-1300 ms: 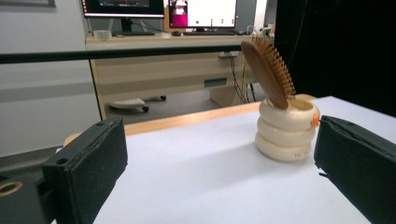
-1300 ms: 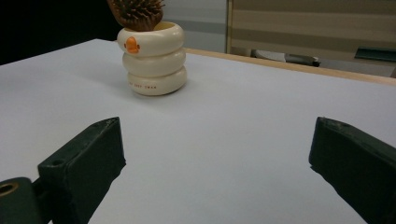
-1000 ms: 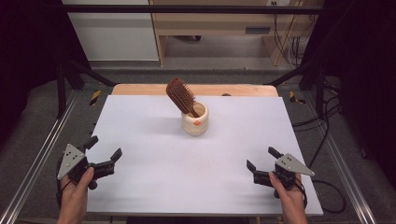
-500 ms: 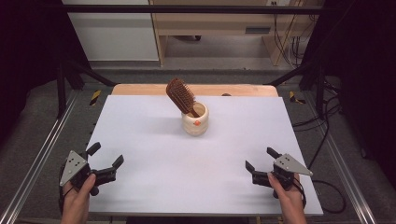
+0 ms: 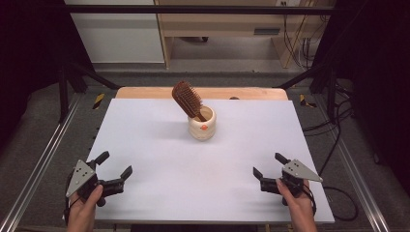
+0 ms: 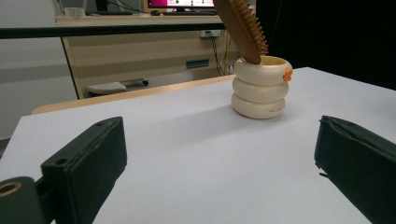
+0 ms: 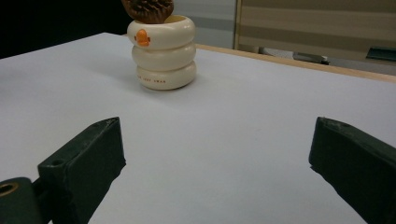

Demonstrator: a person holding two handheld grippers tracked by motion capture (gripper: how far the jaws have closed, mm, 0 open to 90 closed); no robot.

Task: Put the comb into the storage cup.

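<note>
A wooden hairbrush (image 5: 187, 100) leans toward 10 o'clock in a cream ringed cup (image 5: 202, 125) (orange duck mark) mid-table. The left gripper (image 5: 115, 169) at 7 o'clock and right gripper (image 5: 269, 167) at 5 o'clock gape empty.

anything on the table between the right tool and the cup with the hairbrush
Nothing: in the high view only bare white table lies between the right tool and the cup holding the hairbrush.
</note>
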